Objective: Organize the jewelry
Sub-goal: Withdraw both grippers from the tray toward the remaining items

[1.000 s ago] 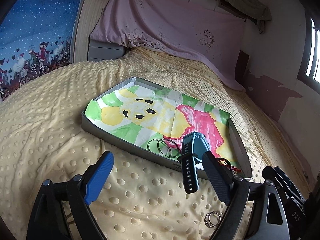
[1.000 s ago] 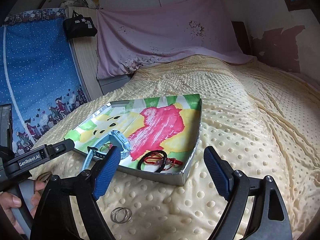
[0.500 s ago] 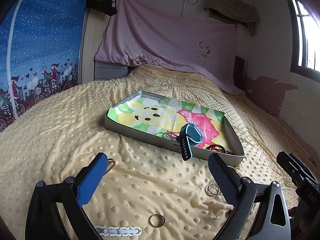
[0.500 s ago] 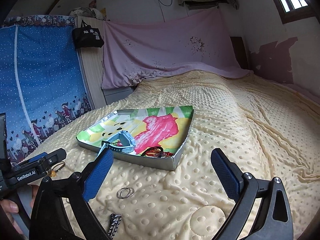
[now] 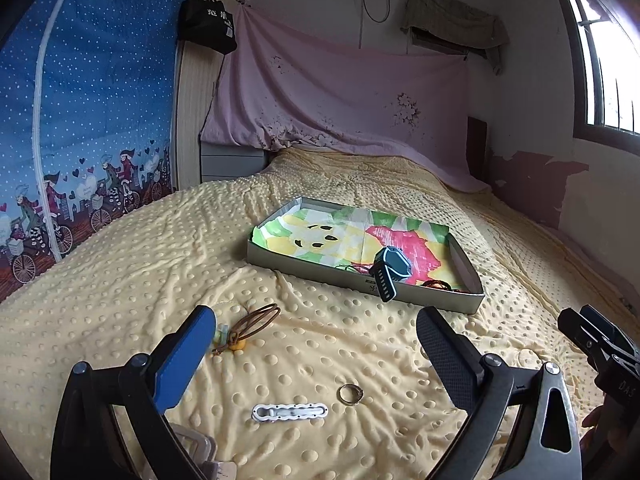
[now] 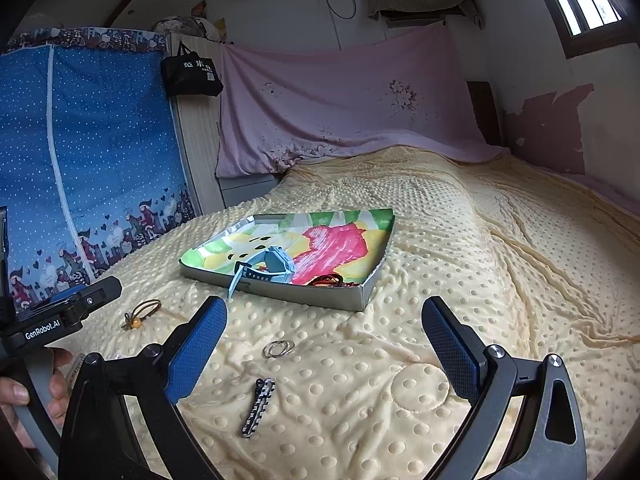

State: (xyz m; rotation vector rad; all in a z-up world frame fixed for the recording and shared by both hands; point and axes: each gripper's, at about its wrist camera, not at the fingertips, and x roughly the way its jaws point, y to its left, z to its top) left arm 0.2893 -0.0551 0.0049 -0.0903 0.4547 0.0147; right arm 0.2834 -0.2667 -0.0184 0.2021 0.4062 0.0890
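In the left wrist view we see one shallow tray on the bed's yellow dotted blanket, lined with a bright cartoon paper, its long axis running from 10 o'clock to 4 o'clock. One teal smartwatch sits on the tray's near wall, its strap hanging over the edge toward 6 o'clock. Behind it in the tray lie a few thin rings and dark-red cords, too small for us to count. Our left gripper has just been opening its jaws and they now stand wide, with nothing between the pads but blanket. On the blanket we count one brown cord necklace with an orange bead at 10 o'clock from the gap, one gold ring, and one white hair clip lying from 9 o'clock to 3 o'clock.

In the right wrist view, the same tray lies at 12 o'clock, with the smartwatch on its near edge, strap tip pointing to 7 o'clock. Our right gripper has also just been opening; its jaws are spread wide and touch nothing. Between them we count one pair of silver hoops and one black-and-white hair clip, long axis from 7 o'clock to 1 o'clock. The brown necklace lies at 9 o'clock, beside the left gripper's body, held by a hand.
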